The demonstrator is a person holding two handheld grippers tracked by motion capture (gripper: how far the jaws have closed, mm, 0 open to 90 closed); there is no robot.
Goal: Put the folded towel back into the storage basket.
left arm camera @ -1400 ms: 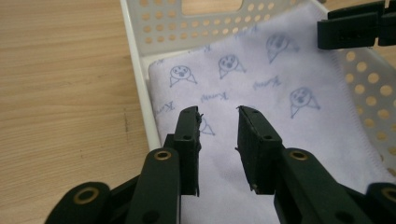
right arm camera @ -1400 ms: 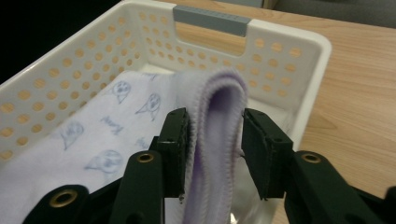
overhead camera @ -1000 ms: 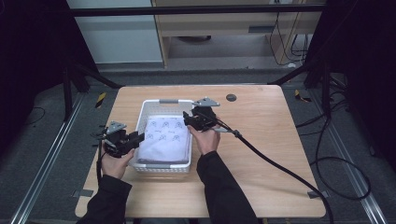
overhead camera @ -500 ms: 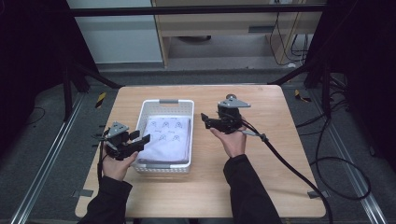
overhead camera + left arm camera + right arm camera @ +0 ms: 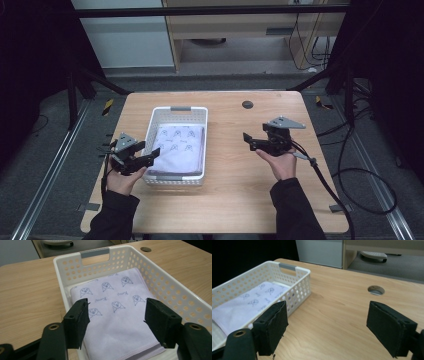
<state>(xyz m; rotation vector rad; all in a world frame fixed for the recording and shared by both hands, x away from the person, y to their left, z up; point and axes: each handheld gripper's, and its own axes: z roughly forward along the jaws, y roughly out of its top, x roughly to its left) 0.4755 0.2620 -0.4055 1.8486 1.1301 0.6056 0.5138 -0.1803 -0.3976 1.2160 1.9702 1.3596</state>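
Note:
A white perforated basket (image 5: 196,116) (image 5: 175,300) (image 5: 300,283) sits left of the table's middle. Inside it lies a folded lilac cloth (image 5: 178,147) (image 5: 117,320) (image 5: 242,306) printed with small animal faces. My left gripper (image 5: 150,156) (image 5: 116,320) hovers at the basket's near left corner, open, with nothing between its pads. My right gripper (image 5: 250,141) (image 5: 327,327) is held over bare wood to the right of the basket, jaws wide open and empty, pointing toward the basket.
A round cable hole (image 5: 247,104) (image 5: 376,290) (image 5: 145,249) is set in the wooden table (image 5: 235,185) behind the right gripper. A black cable (image 5: 330,190) trails from the right gripper off the table's right front.
My right gripper has drawn back from over the basket to the right, to open table. The left gripper has stayed near the basket's left front corner. The cloth lies in the basket throughout.

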